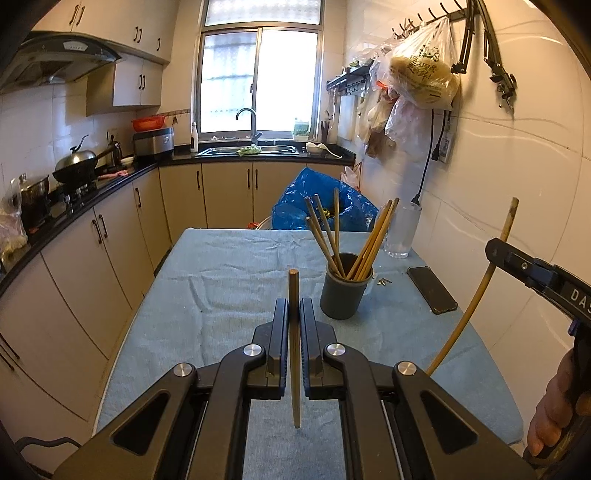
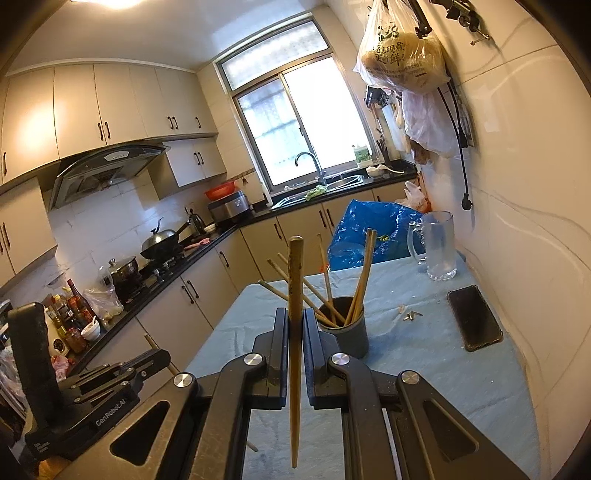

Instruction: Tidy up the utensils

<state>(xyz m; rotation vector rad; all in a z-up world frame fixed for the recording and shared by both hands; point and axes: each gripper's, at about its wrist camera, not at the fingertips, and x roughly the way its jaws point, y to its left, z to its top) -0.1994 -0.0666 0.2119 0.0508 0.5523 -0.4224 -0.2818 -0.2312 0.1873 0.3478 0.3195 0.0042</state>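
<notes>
Hand-held grippers left (image 1: 294,314) and right (image 2: 295,325) each pinch 1 slender wooden chopstick (image 1: 294,354) (image 2: 294,350); round grey cup (image 1: 345,291).

Home kitchen: sink (image 1: 255,149), wok (image 1: 75,168), range hood (image 2: 107,166), cabinets (image 1: 122,27).

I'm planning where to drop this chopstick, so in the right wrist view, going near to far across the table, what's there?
Right gripper with its chopstick → cup of chopsticks → phone → glass mug → blue bag past the table.
</notes>
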